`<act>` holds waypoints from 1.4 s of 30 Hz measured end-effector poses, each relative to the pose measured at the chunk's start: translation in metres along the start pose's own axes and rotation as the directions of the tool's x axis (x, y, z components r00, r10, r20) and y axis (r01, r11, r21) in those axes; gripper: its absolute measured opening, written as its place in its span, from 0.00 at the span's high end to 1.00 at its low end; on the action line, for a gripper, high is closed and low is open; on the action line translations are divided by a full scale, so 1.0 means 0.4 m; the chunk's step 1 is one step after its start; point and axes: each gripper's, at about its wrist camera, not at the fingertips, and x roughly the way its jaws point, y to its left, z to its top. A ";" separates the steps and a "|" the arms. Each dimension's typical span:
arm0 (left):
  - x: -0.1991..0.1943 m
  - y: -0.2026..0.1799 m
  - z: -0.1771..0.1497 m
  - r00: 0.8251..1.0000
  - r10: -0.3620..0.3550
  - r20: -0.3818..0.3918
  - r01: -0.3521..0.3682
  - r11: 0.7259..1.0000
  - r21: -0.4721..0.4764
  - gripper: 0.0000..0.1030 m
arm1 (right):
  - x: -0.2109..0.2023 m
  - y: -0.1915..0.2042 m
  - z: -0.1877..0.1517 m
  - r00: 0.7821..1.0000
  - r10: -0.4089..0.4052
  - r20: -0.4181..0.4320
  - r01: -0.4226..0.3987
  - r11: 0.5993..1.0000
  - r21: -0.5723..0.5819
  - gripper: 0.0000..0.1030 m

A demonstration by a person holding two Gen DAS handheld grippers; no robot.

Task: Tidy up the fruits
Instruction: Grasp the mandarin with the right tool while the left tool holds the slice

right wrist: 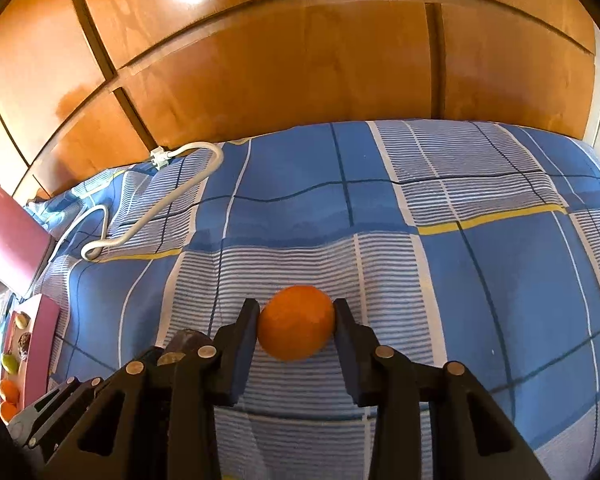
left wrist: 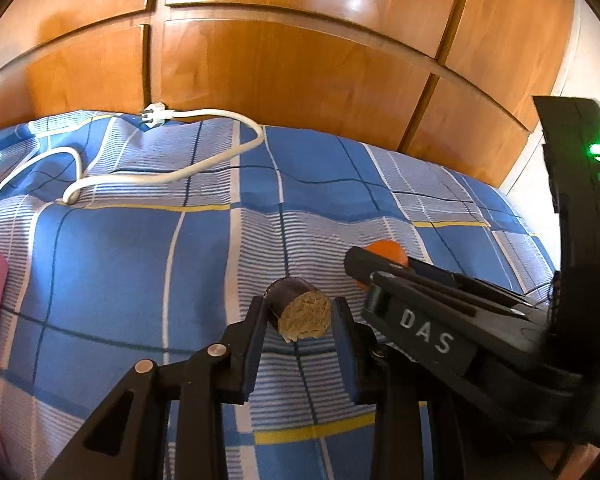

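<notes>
A cut fruit piece [left wrist: 302, 316] with dark skin and tan flesh lies on the blue checked bedsheet [left wrist: 120, 264]. My left gripper [left wrist: 300, 320] is shut on it, one pad against each side. An orange [right wrist: 296, 322] rests on the sheet just to its right, and my right gripper [right wrist: 296, 320] is shut on that, both pads touching its sides. In the left wrist view the right gripper [left wrist: 384, 268] reaches in from the right and only the orange's [left wrist: 384, 249] top shows. The right wrist view shows the dark fruit [right wrist: 188, 338] peeking out behind the left finger.
A white power cable [left wrist: 160, 176] with its plug loops across the far left of the sheet. A maroon box [right wrist: 12, 236] and a pink tray [right wrist: 40, 344] holding several fruits stand at the left edge. Wooden wardrobe doors [right wrist: 300, 60] close off the back.
</notes>
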 end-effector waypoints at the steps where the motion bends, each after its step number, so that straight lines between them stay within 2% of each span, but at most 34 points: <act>1: -0.005 0.002 -0.003 1.000 0.003 0.000 -0.003 1.000 0.001 0.68 | -0.006 0.003 -0.005 1.000 -0.002 -0.002 0.002 1.000 -0.005 0.64; 7: -0.061 0.029 -0.029 1.000 0.003 0.010 -0.003 1.000 -0.006 0.68 | -0.057 0.022 -0.038 1.000 -0.005 0.014 0.006 1.000 -0.021 0.64; 12: -0.117 0.083 -0.071 0.999 -0.042 -0.006 0.042 0.997 -0.060 0.68 | -0.100 0.032 -0.081 1.000 0.001 0.018 -0.001 1.000 -0.019 0.64; 19: -0.212 0.138 -0.152 0.996 -0.091 -0.004 0.091 0.993 -0.073 0.68 | -0.157 0.039 -0.182 1.000 0.015 -0.018 -0.015 1.000 -0.011 0.64; 24: -0.247 0.153 -0.213 0.996 -0.086 -0.021 0.085 0.994 -0.066 0.68 | -0.192 0.053 -0.251 1.000 -0.026 -0.017 0.025 0.999 -0.034 0.64; 29: -0.249 0.151 -0.242 0.998 -0.056 -0.016 0.055 0.997 -0.056 0.68 | -0.195 0.067 -0.283 0.998 -0.061 -0.010 0.061 0.996 -0.062 0.64; 31: -0.242 0.147 -0.239 0.999 -0.042 -0.013 0.041 0.998 -0.042 0.66 | -0.195 0.067 -0.286 0.998 -0.060 -0.005 0.059 0.997 -0.057 0.64; 36: -0.213 0.158 -0.216 0.999 -0.046 -0.024 0.044 0.996 -0.078 0.66 | -0.197 0.056 -0.294 0.999 -0.046 0.028 0.046 0.999 -0.017 0.64; 39: -0.196 0.153 -0.208 0.998 -0.047 -0.031 0.045 0.996 -0.073 0.56 | -0.195 0.058 -0.293 0.998 -0.051 0.031 0.052 0.999 -0.011 0.64; 42: -0.180 0.145 -0.208 0.998 -0.042 -0.038 0.039 0.997 -0.071 0.55 | -0.191 0.062 -0.291 0.998 -0.062 0.031 0.063 0.998 -0.013 0.64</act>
